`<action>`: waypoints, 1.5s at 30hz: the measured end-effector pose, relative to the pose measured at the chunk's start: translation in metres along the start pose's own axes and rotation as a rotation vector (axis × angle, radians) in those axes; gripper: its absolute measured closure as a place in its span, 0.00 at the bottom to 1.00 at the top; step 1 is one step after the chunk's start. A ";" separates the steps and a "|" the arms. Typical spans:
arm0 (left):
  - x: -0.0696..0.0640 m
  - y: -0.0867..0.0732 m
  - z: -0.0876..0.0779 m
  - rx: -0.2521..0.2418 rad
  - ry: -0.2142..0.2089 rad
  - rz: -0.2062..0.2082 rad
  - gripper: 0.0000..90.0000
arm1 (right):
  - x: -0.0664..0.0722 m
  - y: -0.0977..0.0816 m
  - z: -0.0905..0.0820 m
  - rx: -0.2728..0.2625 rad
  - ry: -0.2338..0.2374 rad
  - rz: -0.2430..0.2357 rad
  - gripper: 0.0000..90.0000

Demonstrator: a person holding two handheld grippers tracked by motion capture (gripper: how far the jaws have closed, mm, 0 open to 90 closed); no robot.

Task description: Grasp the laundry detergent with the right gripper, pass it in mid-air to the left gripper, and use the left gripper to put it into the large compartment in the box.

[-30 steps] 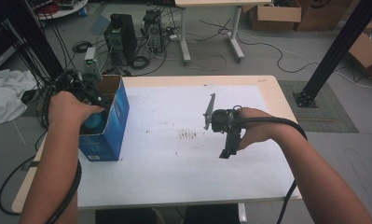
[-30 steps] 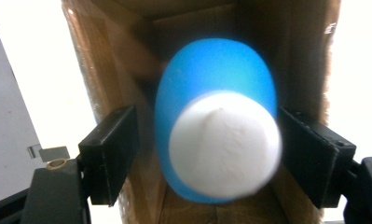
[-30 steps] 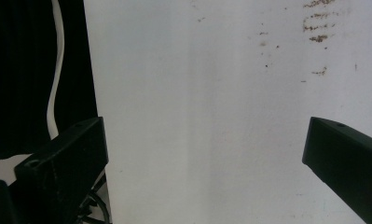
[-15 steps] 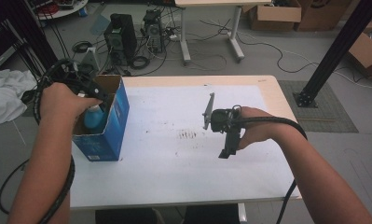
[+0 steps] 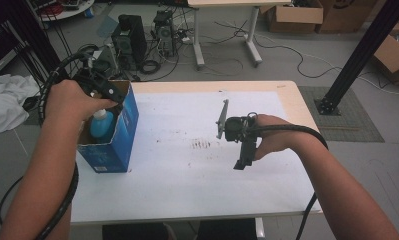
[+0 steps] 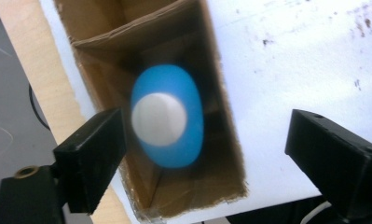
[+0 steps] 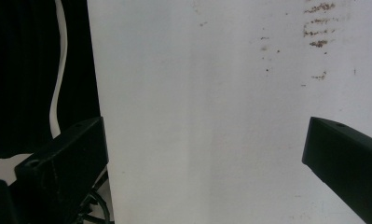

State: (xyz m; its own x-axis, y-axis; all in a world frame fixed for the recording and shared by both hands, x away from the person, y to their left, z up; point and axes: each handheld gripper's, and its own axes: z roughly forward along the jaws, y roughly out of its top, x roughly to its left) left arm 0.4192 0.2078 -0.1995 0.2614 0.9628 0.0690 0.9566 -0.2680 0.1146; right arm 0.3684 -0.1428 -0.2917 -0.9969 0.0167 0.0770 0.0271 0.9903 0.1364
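At the bench's left edge, the blue white-capped plastic bottle (image 6: 167, 116) stands inside the open blue cardboard box (image 5: 118, 145); your left gripper (image 5: 103, 90) above it has just been spreading its jaws, nothing pinched, and your right gripper (image 5: 243, 159) hangs over mid-bench with jaws spread, empty. Placing looks done.

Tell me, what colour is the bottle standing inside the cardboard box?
Light blue with a white cap, clearest in the left gripper view.

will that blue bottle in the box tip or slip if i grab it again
The blue bottle looks smooth and rounded, so jaws may slip on it. Standing in the narrow cardboard box, it probably cannot tip far. The tall box itself might topple if dragged.
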 end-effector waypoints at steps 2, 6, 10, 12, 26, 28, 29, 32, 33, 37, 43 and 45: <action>-0.003 0.001 -0.003 -0.001 0.002 0.015 0.09 | 0.000 0.000 -0.001 0.002 -0.001 0.001 0.00; -0.010 0.004 -0.007 -0.004 -0.002 0.048 0.06 | -0.001 -0.002 -0.001 0.000 0.001 0.006 0.00; -0.017 0.007 -0.008 0.003 -0.015 0.101 0.04 | -0.001 -0.004 0.000 -0.001 0.005 0.014 0.00; -0.022 0.009 -0.008 0.002 -0.028 0.132 0.00 | -0.001 -0.006 0.001 0.000 0.006 0.020 0.00; -0.080 0.015 -0.016 -0.036 -0.104 0.662 0.00 | -0.006 -0.016 -0.009 0.028 0.002 0.061 0.00; -0.086 0.014 -0.018 -0.027 -0.123 0.718 0.00 | -0.007 -0.018 -0.012 0.034 0.003 0.068 0.00; -0.089 0.014 -0.019 -0.024 -0.129 0.752 0.00 | -0.008 -0.018 -0.013 0.035 0.001 0.070 0.00; -0.096 0.012 -0.020 -0.025 -0.149 0.845 0.00 | -0.008 -0.019 -0.015 0.039 0.000 0.076 0.00; -0.100 0.010 -0.019 -0.025 -0.157 0.883 0.00 | -0.008 -0.019 -0.015 0.038 0.001 0.080 0.00; -0.108 0.008 -0.015 -0.017 -0.172 0.966 0.00 | -0.009 -0.018 -0.016 0.050 0.004 0.079 0.00; -0.120 0.006 -0.002 0.077 -0.169 1.048 0.00 | -0.013 -0.019 -0.018 0.054 0.003 0.084 0.00; -0.124 0.005 -0.001 0.079 -0.167 1.062 0.00 | -0.014 -0.019 -0.018 0.053 0.005 0.086 0.00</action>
State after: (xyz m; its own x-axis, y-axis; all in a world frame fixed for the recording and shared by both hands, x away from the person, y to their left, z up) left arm 0.3918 0.0872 -0.2059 0.9715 0.2333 -0.0415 0.2340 -0.9722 0.0113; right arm 0.3832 -0.1642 -0.2777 -0.9906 0.1013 0.0914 0.1084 0.9911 0.0771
